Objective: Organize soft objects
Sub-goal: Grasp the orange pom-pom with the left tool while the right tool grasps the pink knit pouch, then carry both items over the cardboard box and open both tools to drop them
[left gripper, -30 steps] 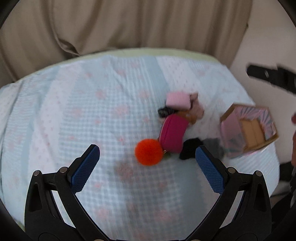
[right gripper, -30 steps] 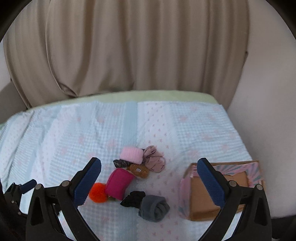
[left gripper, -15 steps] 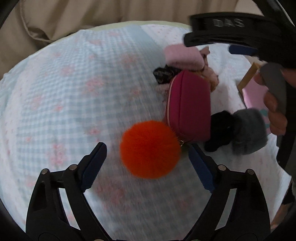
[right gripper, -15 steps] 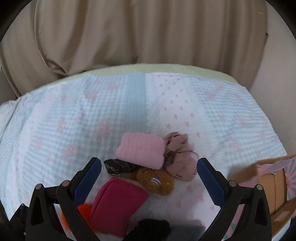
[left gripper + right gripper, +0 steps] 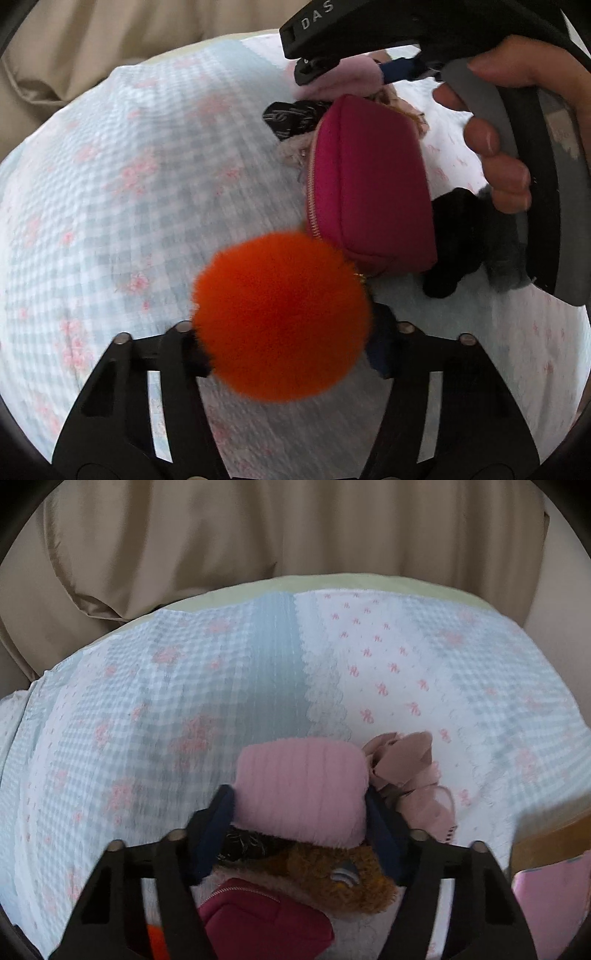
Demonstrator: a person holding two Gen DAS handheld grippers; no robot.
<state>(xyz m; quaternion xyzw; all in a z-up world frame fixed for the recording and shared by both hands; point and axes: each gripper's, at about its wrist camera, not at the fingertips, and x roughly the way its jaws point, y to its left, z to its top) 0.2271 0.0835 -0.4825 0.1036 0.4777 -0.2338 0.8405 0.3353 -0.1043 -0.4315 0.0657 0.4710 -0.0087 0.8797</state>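
Since a sec ago both tongs have dropped close to the pile, which looked small and far then and now fills each view. Both stood wide apart then; now both are closing.

Left gripper (image 5: pixel 284 343): jaws closing on the orange pom-pom (image 5: pixel 282 314), which sits right between them; pads look to touch its fur on both sides. Half a sec ago it lay just ahead of the tips, not between.

Right gripper (image 5: pixel 301 812): jaws closing w/ the pink roll (image 5: pixel 301 790) between them, blue pads against its two ends. Half a sec ago the roll was further ahead, untouched.

Textures & shapes:
- Pom-pom: round, long fluffy fur, bright orange.
- Magenta pouch (image 5: pixel 365 184): boxy, smooth fabric, gold zip; just ahead-right of left tongs, touching the pom-pom.
- Pink roll: ribbed knit, thick oblong.
- Brown plush (image 5: pixel 332 875): curly, shaggy; under/behind the roll, between the right jaws' bases.
- Dusty-pink fabric bundle (image 5: pixel 410 771): crumpled, right of the roll, touching it.
- Black socks (image 5: pixel 454 236) & grey fuzzy item (image 5: pixel 506 258): right of the pouch.
- Bedspread (image 5: pixel 184 686): puckered gingham, pale blue w/ pink flowers.
- Person's hand (image 5: pixel 517 122) holds the right tool.
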